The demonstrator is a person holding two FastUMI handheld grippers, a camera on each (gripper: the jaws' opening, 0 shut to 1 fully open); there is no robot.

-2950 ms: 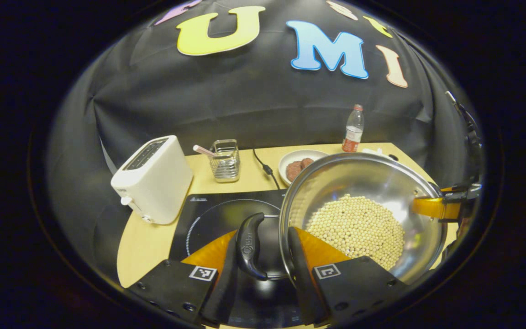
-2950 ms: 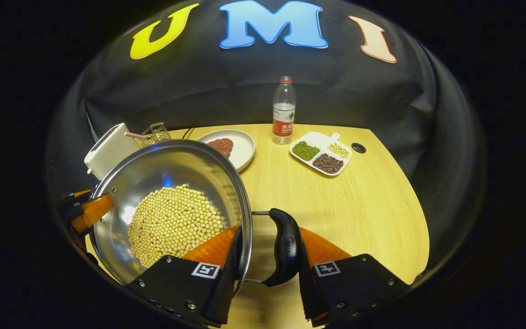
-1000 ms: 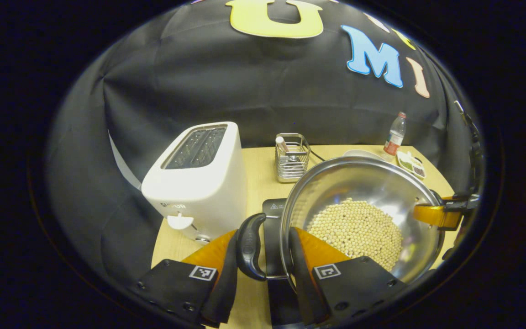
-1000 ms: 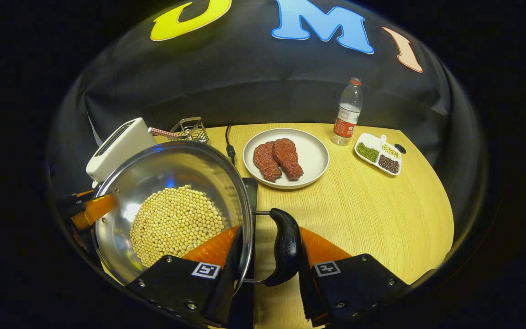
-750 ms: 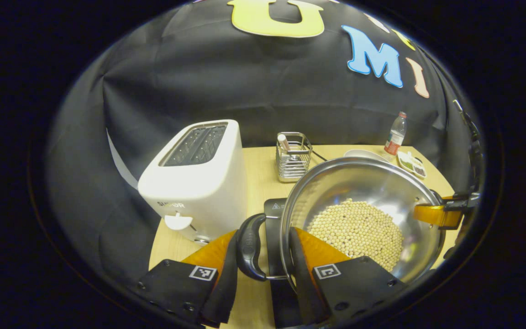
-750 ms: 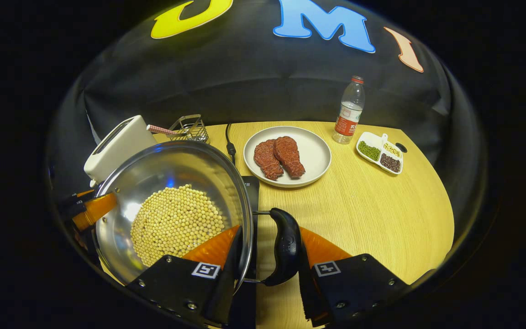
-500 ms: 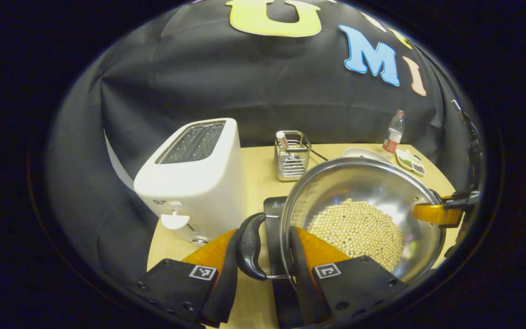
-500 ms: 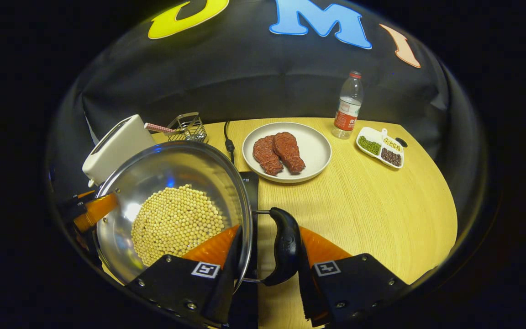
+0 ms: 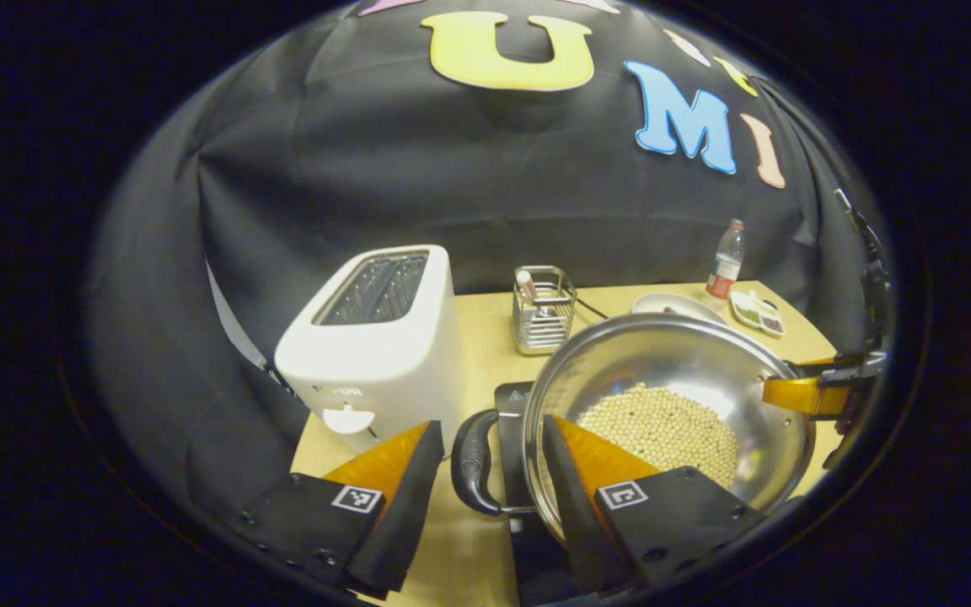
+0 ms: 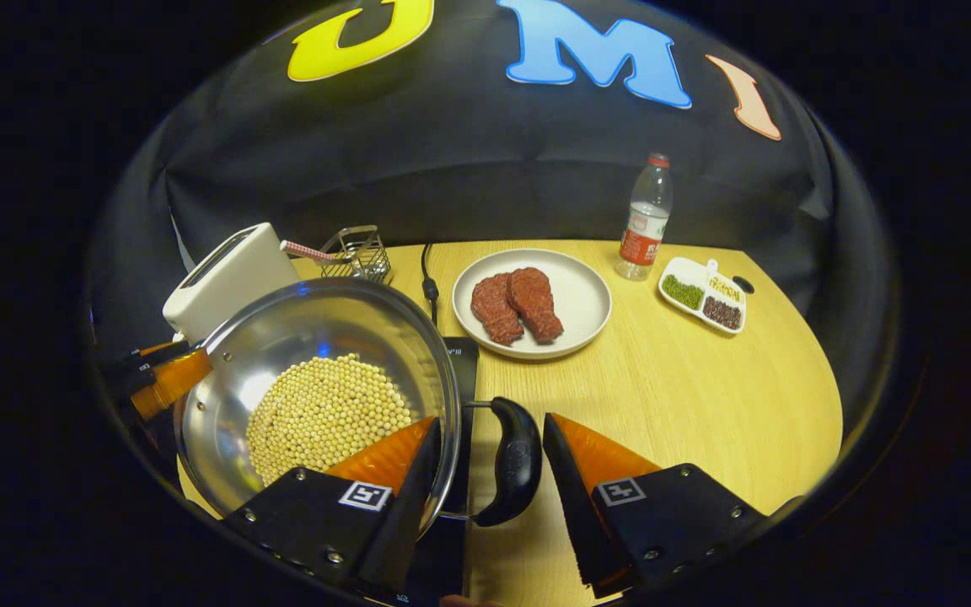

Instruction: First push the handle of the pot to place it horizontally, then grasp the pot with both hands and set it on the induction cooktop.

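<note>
A steel pot [image 9: 705,362] with soybeans [image 9: 662,426] in it rests on the black induction cooktop [image 9: 509,398], beside the toaster. My left gripper [image 9: 490,426] is open; its fingers straddle the pot's black side handle [image 9: 473,464] and rim with gaps on both sides. My right gripper [image 10: 490,421] is open too, around the opposite black handle [image 10: 515,459] and the rim of the pot [image 10: 283,329]. The cooktop [image 10: 460,362] pokes out from under the pot. Each view shows the other gripper's orange finger at the pot's far rim.
A white toaster [image 9: 376,337] stands close to the left of the pot, with a wire holder [image 9: 544,308] behind it. A plate of meat [image 10: 532,303], a water bottle [image 10: 644,219] and a divided bean dish [image 10: 702,295] sit on the wooden table [image 10: 705,405].
Both grippers carried the pot leftward over the cooktop and lowered it. In the last half second both sets of fingers spread apart and let go of the handles.
</note>
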